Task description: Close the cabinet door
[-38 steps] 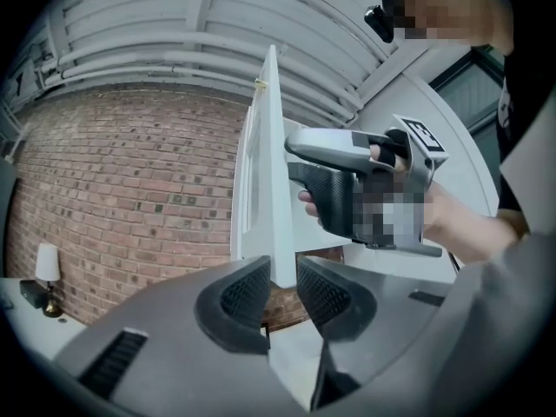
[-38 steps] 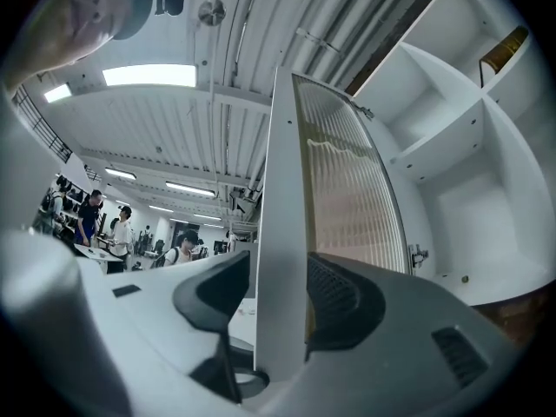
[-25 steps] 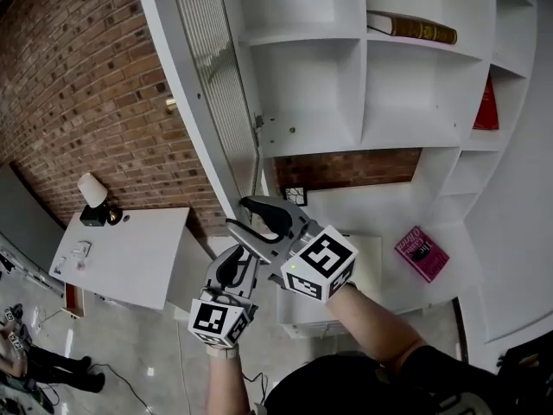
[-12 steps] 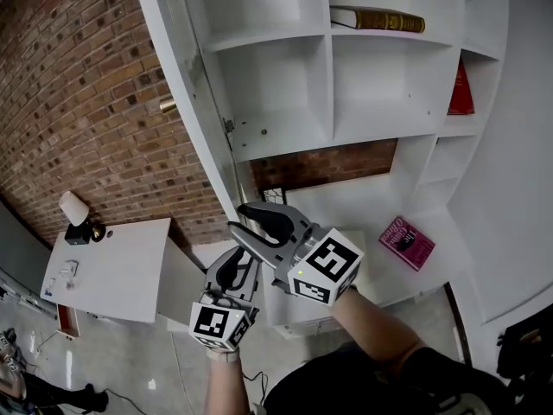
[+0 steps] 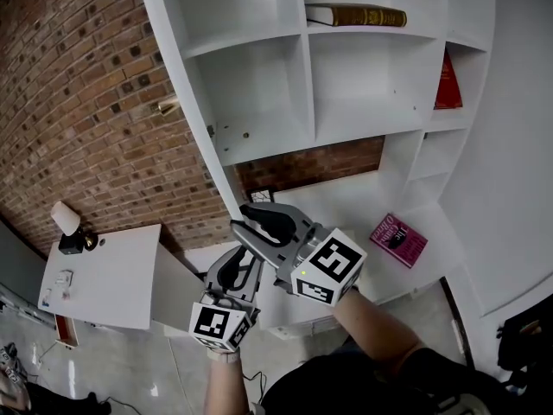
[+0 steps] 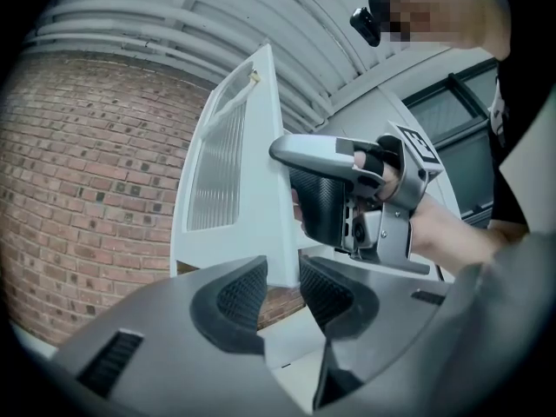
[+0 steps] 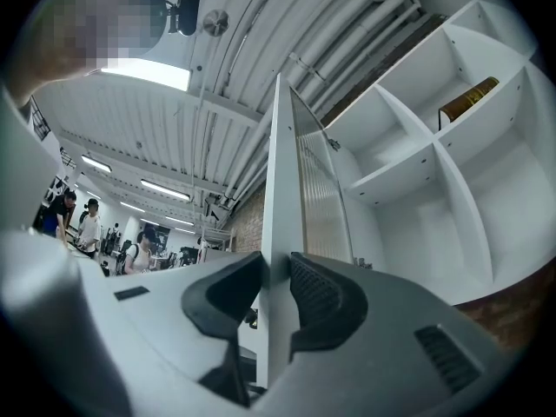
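The white cabinet door (image 5: pixel 186 102) stands open, edge-on along the left of the shelving (image 5: pixel 346 85). Its ribbed glass panel shows in the left gripper view, where the door (image 6: pixel 234 172) rises beyond the jaws. My right gripper (image 5: pixel 242 223) is closing, and its pads press both sides of the door's (image 7: pixel 278 189) free edge. The right gripper (image 7: pixel 278 289) points slightly upward. Just below it, my left gripper (image 5: pixel 226 271) is opening, with nothing between the left gripper's (image 6: pixel 282 285) fingers. The right gripper (image 6: pixel 339 198) also shows in that view.
A brick wall (image 5: pixel 69 102) lies left of the door. A brown book (image 5: pixel 356 14) and a red book (image 5: pixel 446 83) sit on shelves, a pink book (image 5: pixel 398 239) on the counter. A white table (image 5: pixel 104 275) carries a lamp (image 5: pixel 67 223). People (image 7: pixel 87 224) stand far off.
In the head view the door's ribbed face has gone out of sight and the door is now edge-on, nearer the shelving. Both grippers stayed close together at its lower edge.
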Available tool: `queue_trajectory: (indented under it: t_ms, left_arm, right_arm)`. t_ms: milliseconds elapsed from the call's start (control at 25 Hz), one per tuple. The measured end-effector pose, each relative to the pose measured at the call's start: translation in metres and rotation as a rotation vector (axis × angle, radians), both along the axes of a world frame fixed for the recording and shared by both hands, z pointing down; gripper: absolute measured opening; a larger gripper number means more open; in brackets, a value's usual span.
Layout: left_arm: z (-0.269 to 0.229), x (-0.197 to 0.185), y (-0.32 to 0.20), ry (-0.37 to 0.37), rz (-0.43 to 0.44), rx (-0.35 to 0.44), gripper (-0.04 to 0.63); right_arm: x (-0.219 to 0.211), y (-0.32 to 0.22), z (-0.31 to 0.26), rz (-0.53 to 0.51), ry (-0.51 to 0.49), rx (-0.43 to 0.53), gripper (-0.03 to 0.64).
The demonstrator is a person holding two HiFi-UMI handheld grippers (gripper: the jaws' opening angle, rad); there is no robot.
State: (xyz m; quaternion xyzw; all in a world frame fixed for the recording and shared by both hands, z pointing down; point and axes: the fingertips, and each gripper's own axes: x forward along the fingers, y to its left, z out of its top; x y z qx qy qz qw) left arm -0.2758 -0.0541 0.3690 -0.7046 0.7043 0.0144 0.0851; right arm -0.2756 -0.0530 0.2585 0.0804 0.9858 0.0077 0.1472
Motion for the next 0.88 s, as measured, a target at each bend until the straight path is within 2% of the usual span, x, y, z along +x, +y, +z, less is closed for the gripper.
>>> queue_trajectory:
  t_ms: [520, 880]
  left_arm:
    - [0.002, 0.028, -0.051, 0.003, 0.102, 0.004, 0.107]
    - [-0.001, 0.04, -0.105, 0.01, 0.132, -0.018, 0.092]
  right_arm:
    - [0.027, -0.056, 0.0, 0.054, -0.011, -0.046, 0.098]
    - [0.037, -0.114, -0.001, 0.111, -0.007, -0.047, 0.084]
